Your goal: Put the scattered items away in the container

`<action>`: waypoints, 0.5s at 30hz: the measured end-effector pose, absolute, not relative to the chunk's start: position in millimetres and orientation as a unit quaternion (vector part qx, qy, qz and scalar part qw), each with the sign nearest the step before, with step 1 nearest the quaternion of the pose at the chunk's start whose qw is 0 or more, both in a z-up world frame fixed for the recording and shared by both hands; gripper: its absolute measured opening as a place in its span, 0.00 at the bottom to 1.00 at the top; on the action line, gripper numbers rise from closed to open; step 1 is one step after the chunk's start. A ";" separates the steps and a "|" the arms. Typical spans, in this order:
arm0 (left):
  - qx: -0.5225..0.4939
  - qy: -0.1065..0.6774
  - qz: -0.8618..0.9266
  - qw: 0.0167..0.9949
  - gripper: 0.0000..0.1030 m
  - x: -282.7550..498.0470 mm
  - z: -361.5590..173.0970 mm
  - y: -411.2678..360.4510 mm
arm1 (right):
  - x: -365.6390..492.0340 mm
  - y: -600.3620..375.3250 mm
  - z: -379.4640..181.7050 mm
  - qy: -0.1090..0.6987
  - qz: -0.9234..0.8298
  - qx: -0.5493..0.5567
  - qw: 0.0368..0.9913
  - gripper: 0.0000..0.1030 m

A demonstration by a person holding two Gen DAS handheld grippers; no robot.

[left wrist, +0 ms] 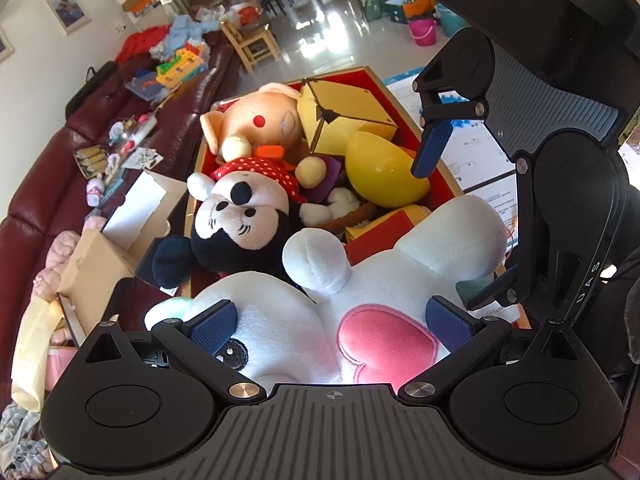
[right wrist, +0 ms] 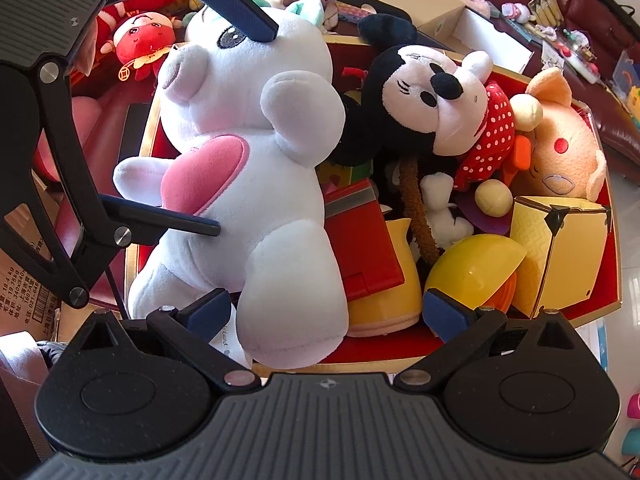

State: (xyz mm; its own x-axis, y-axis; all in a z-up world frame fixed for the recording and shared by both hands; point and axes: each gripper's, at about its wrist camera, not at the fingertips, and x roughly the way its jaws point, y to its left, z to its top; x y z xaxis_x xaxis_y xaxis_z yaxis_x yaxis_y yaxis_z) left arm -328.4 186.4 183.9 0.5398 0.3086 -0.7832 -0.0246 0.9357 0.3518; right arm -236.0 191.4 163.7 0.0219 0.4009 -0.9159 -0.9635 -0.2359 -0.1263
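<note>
A white plush with a pink heart (left wrist: 360, 280) (right wrist: 256, 152) lies on top of the toys at one end of the red box with a gold rim (left wrist: 362, 71) (right wrist: 614, 240). My left gripper (left wrist: 332, 326) (right wrist: 245, 128) is open, and its blue pads straddle the plush, one by the eye and one by the heart. My right gripper (right wrist: 326, 314) (left wrist: 446, 236) is also open, with the plush's leg between its fingers. Also in the box are a mouse plush (left wrist: 240, 216) (right wrist: 424, 96), a peach pig plush (left wrist: 264, 116), a yellow egg (left wrist: 380, 168) (right wrist: 472, 268) and a yellow carton (left wrist: 344, 116).
A dark red sofa (left wrist: 48, 184) beside the box holds small toys and papers. An opened cardboard box (left wrist: 132, 216) (right wrist: 420, 0) lies against the box's side. A red doll (right wrist: 140, 40) sits beyond the white plush. A printed sheet (left wrist: 472, 152) lies under the box.
</note>
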 end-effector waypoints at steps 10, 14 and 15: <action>0.155 0.470 0.101 0.863 1.00 -323.6 182.0 187.5 | -232.4 192.0 157.3 0.306 0.629 -0.467 0.541 0.99; 0.156 0.470 0.100 0.863 1.00 -323.2 181.5 186.6 | -230.3 191.7 155.3 0.308 0.628 -0.466 0.541 0.99; 0.158 0.471 0.100 0.862 1.00 -322.8 181.2 186.5 | -230.1 191.6 155.1 0.308 0.629 -0.466 0.541 0.99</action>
State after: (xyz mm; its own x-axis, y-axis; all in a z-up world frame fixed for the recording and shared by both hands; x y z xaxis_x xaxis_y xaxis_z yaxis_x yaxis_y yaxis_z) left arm -322.8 186.5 181.2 0.5365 0.3212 -0.7804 -0.0243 0.9302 0.3662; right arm -230.1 191.6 155.1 0.0201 0.3928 -0.9194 -0.9673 -0.2249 -0.1173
